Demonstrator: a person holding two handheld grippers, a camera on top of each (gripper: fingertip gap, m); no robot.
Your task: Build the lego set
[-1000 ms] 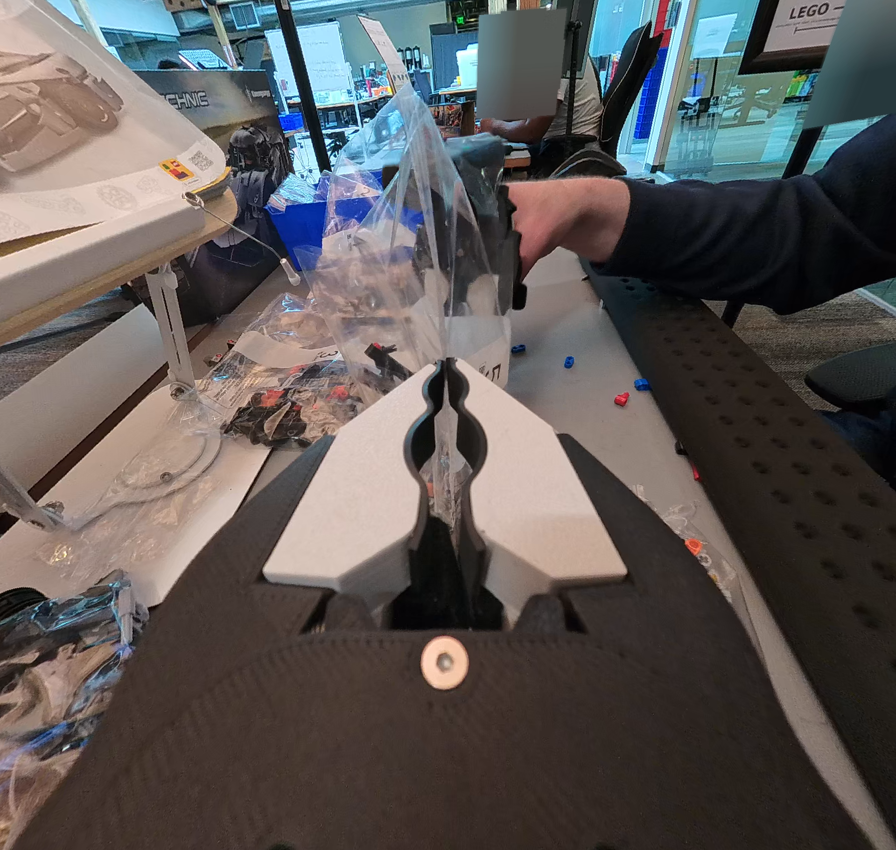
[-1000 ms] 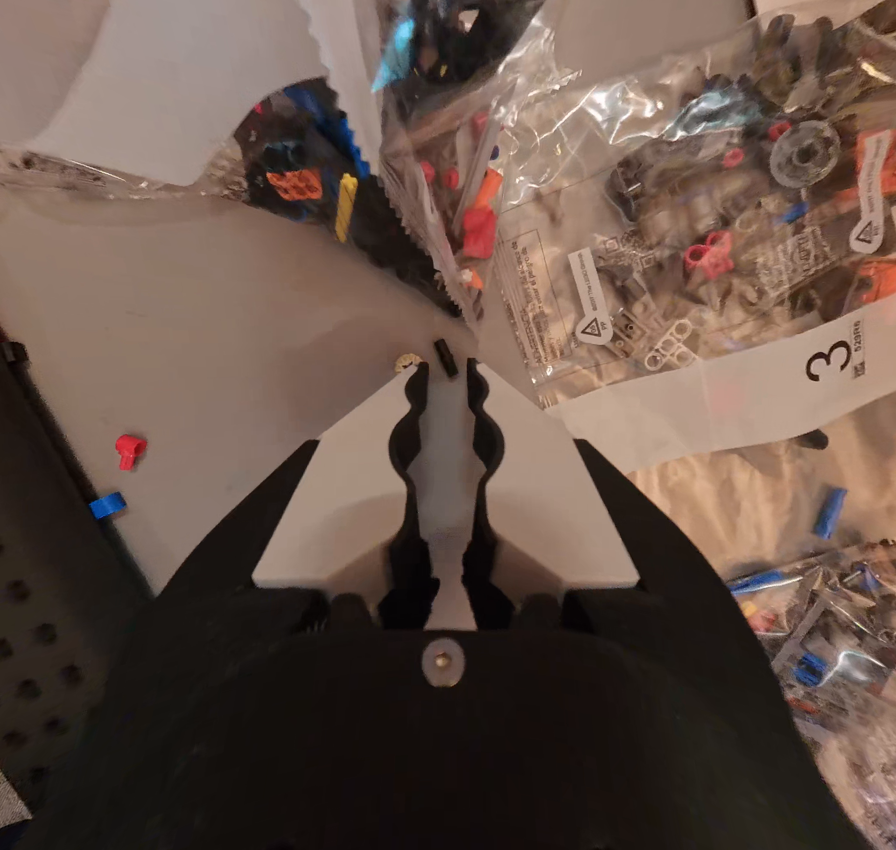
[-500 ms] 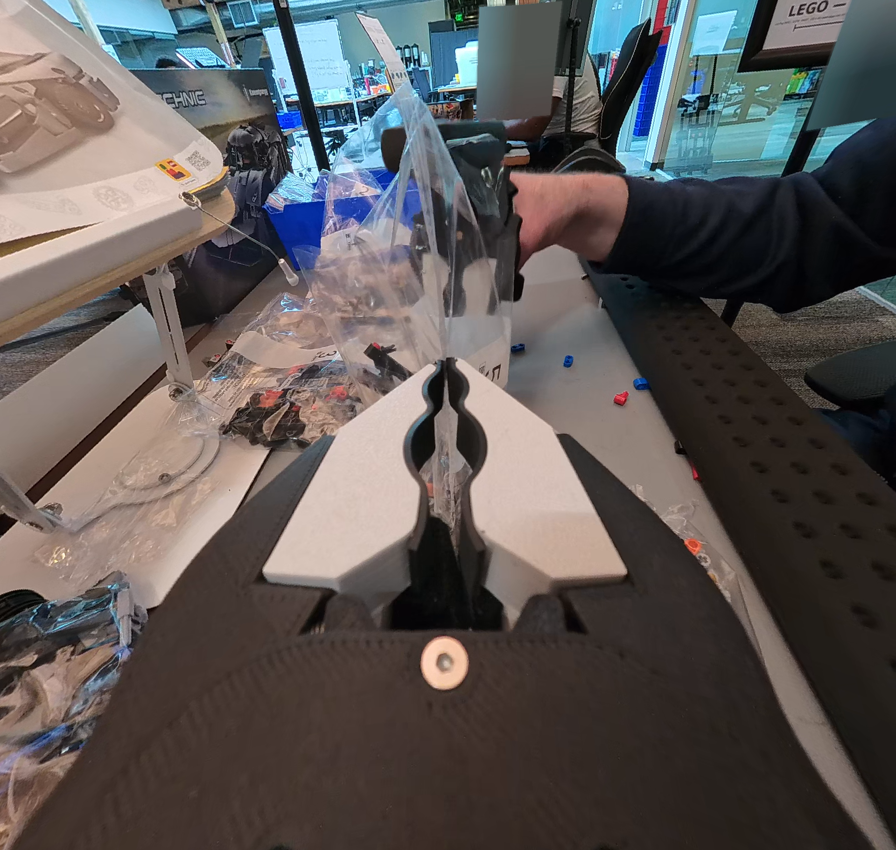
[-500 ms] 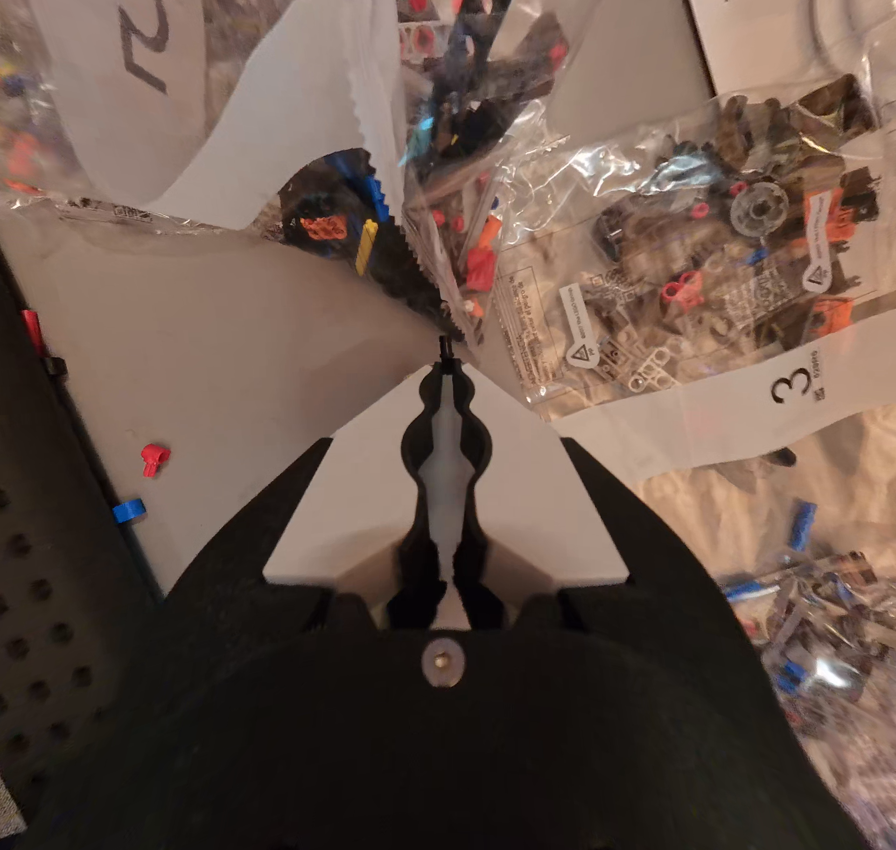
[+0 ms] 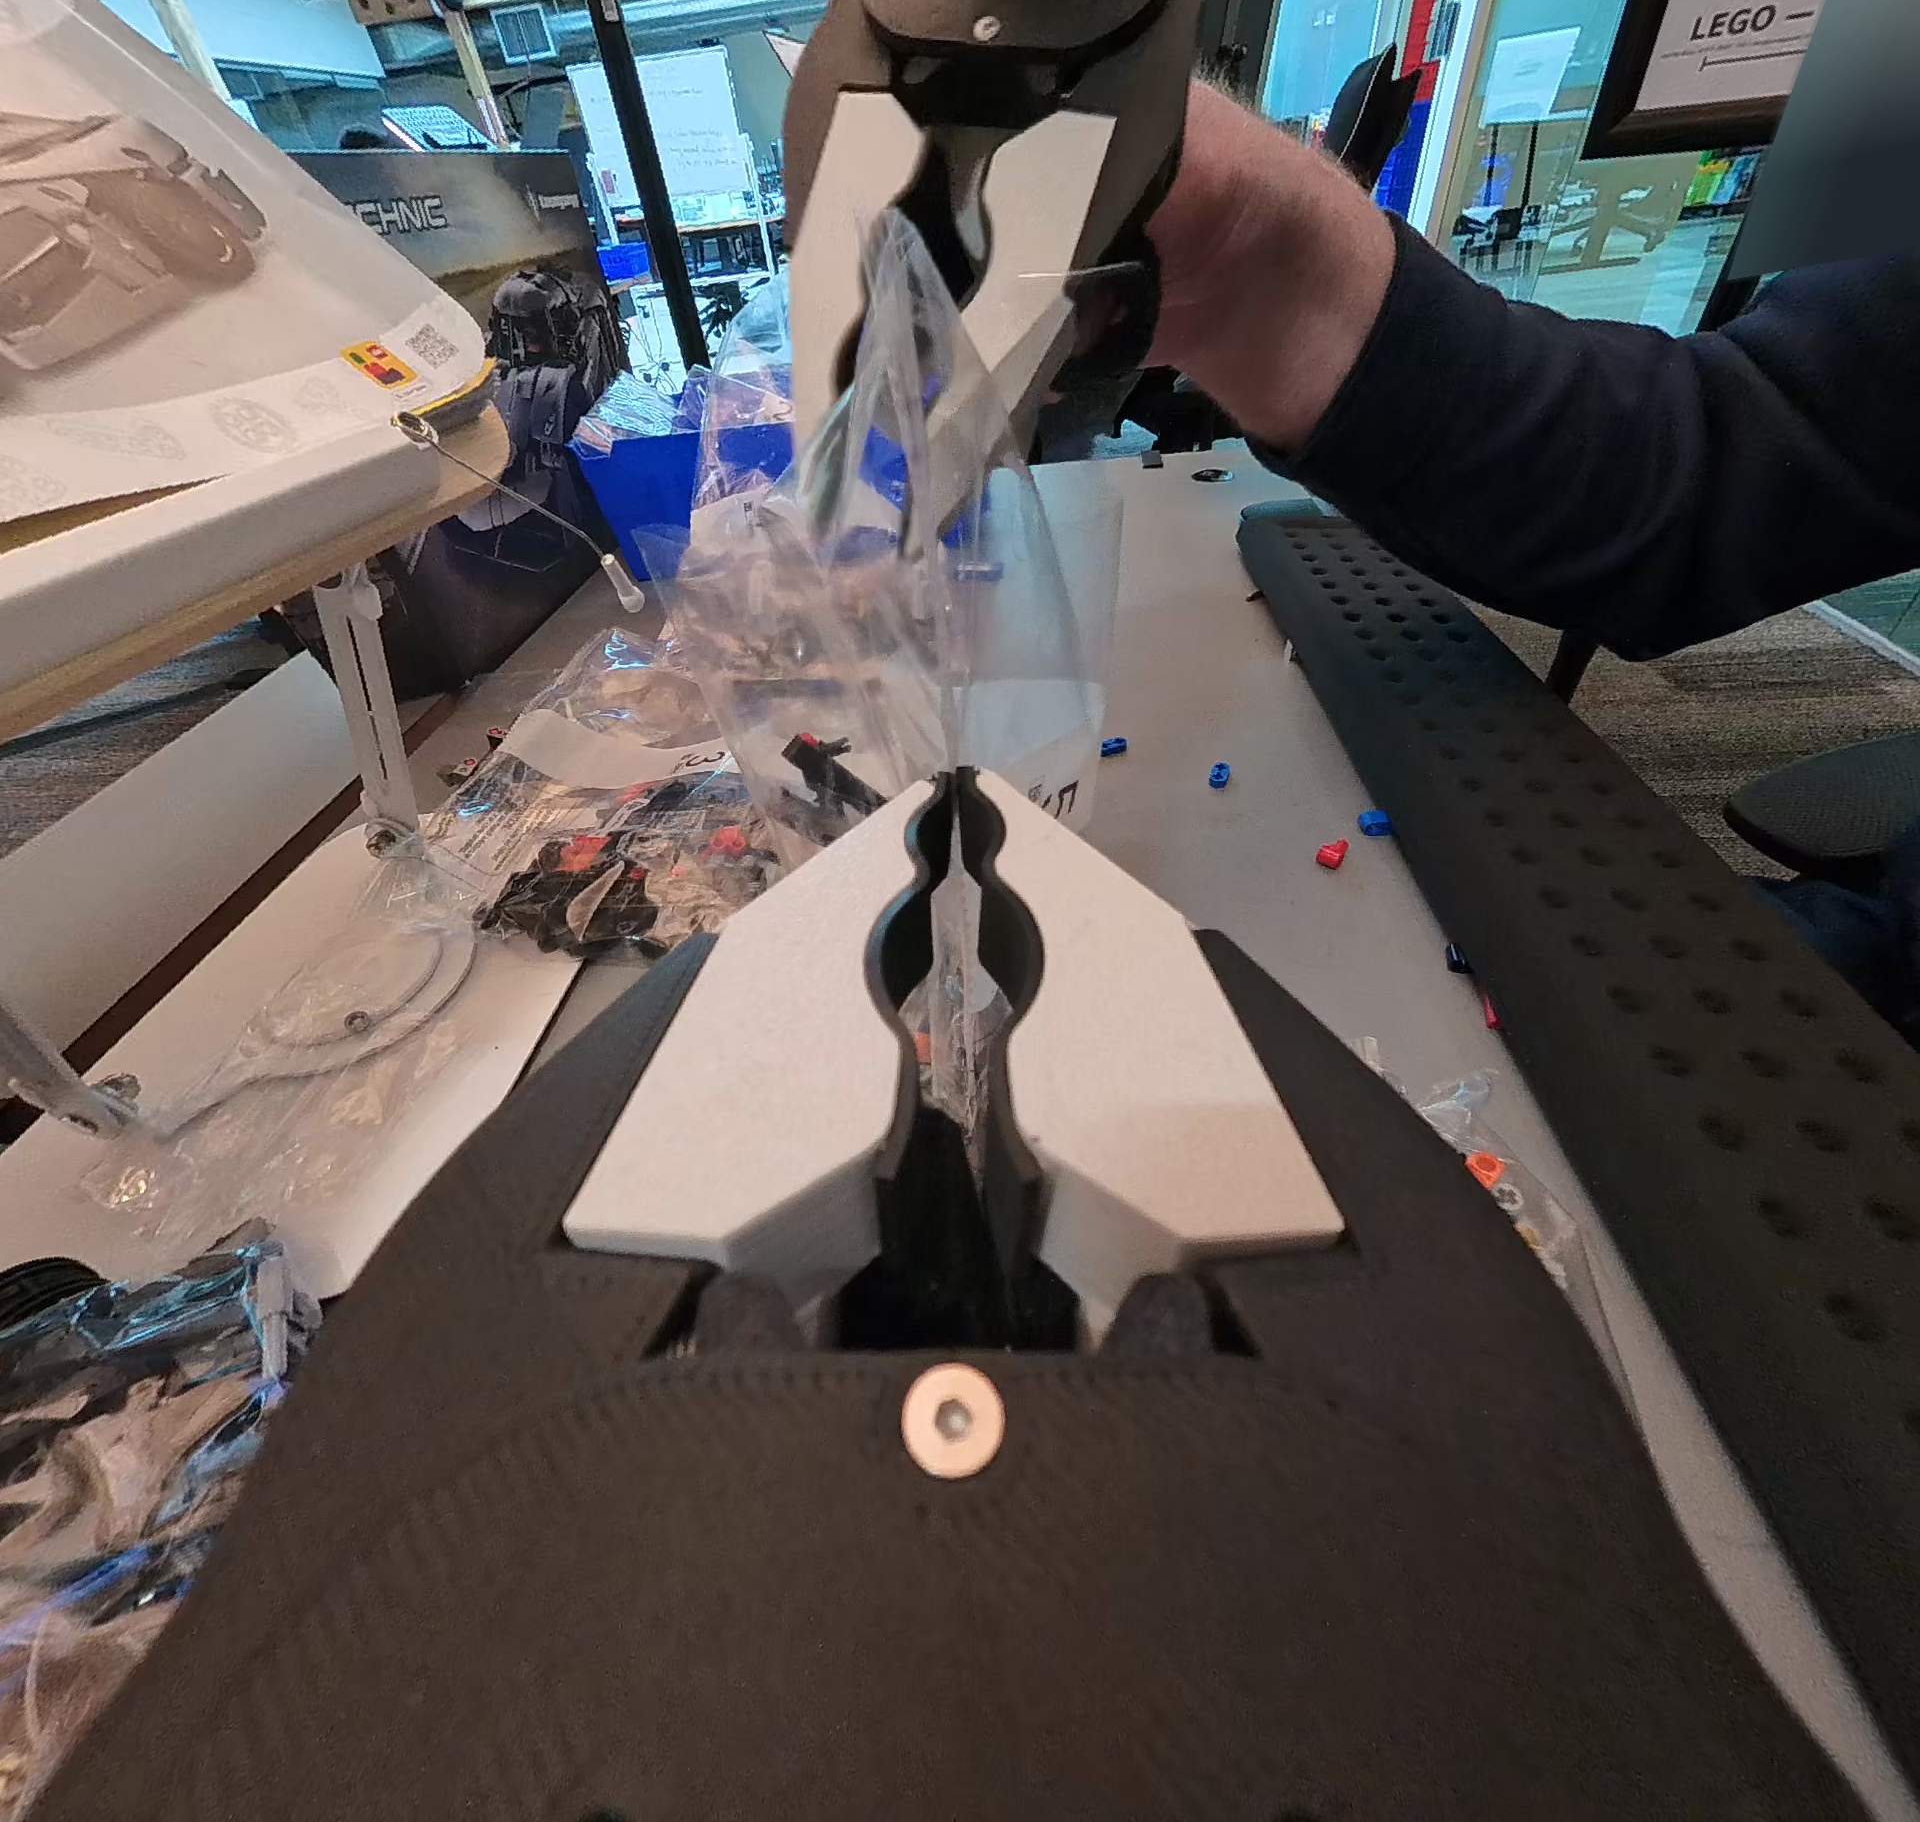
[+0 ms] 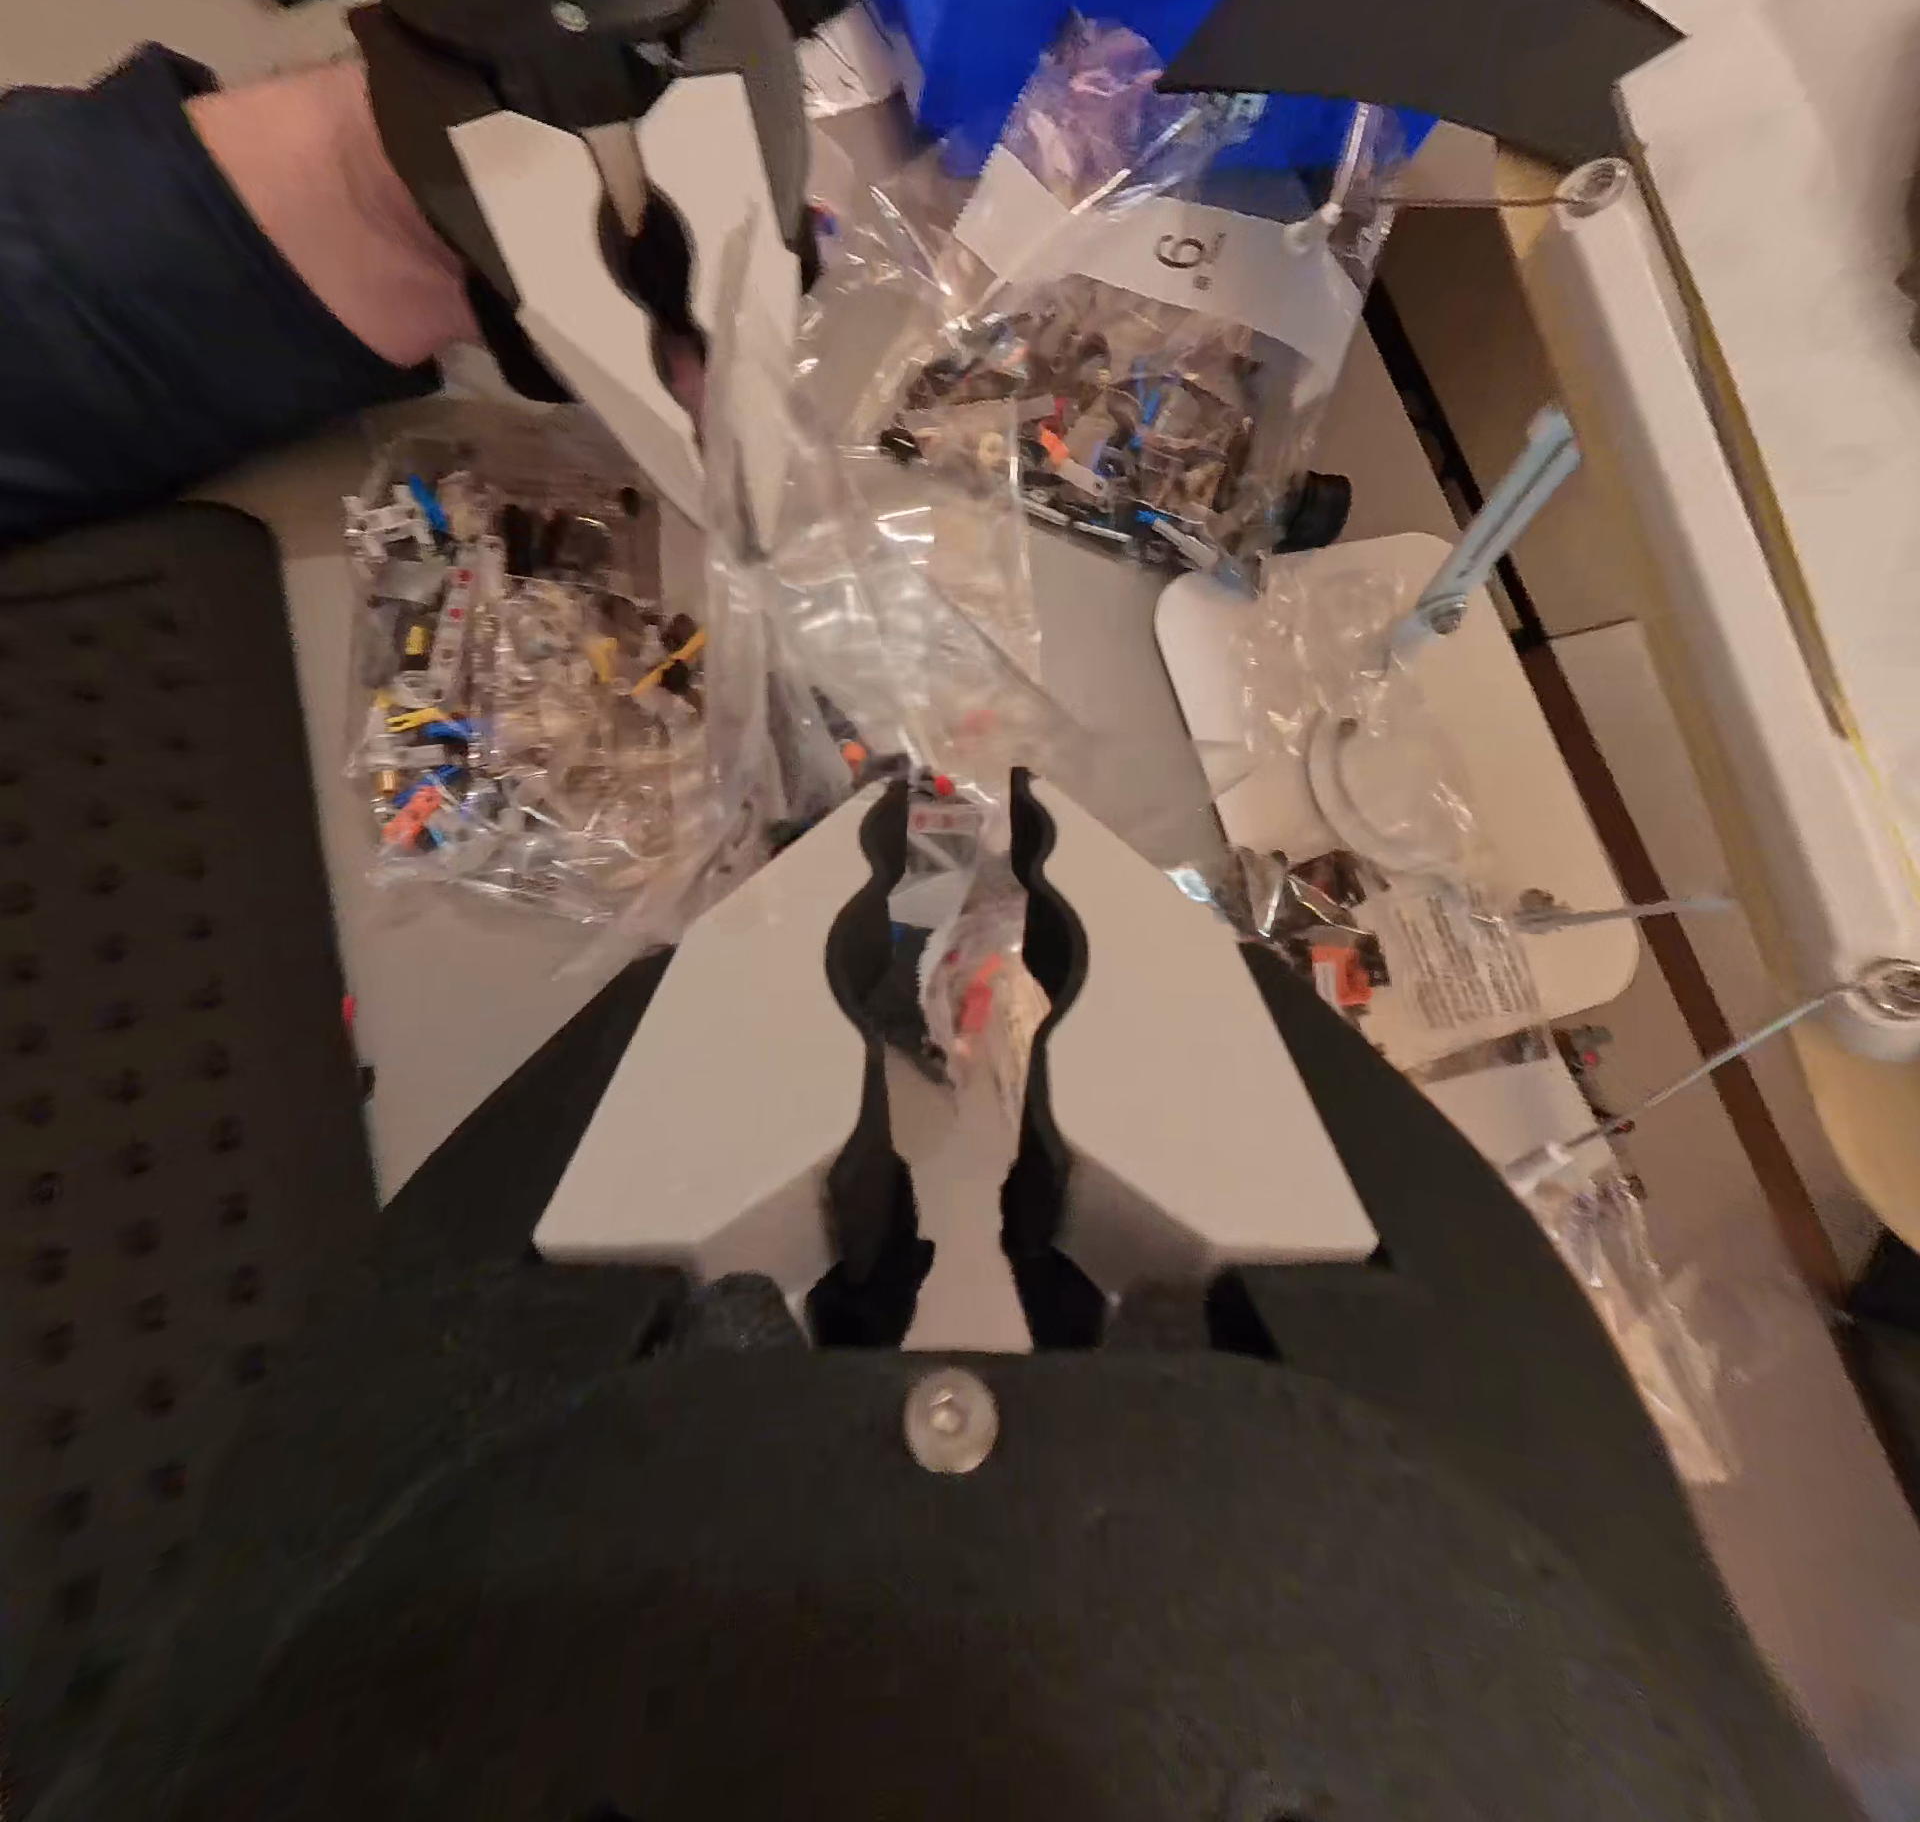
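Step in hand looks like bag opening, not building: no assembled bricks visible anywhere. The left gripper [image 5: 954, 785] has its white fingers pinched together on one edge of a clear plastic parts bag [image 5: 894, 629], film running down into the wavy black channel between them. The right gripper [image 6: 951, 790] comes at the same bag from above; its fingers stand apart with crinkled film and a few small pieces in the gap, so nothing clamped there. In the left wrist view it does seem to sit over the bag's top corner, but that part is glare and folds, can't confirm contact. The bag hangs taut between the two tools above the table [image 5: 1174, 567], most of its pieces pooled at the bottom. Next move, my read: right closes on the opposite edge, then the two pull apart to tear the seam. Needs a firm pinch on thin, slippery film and a bite near the serrated edge, else it just stretches. Risk: pieces scatter when it gives. Materials: grippers are matte black printed shells with smooth white faceted fingers; bags are glossy, crinkly, numbered. More sealed bags [image 6: 520, 681] lie flat on the table, loose red and blue pins [image 5: 1330, 853] beside a black perforated mat [image 5: 1610, 837]. Instruction booklet [image 5: 156, 245] on a tilted stand, left.
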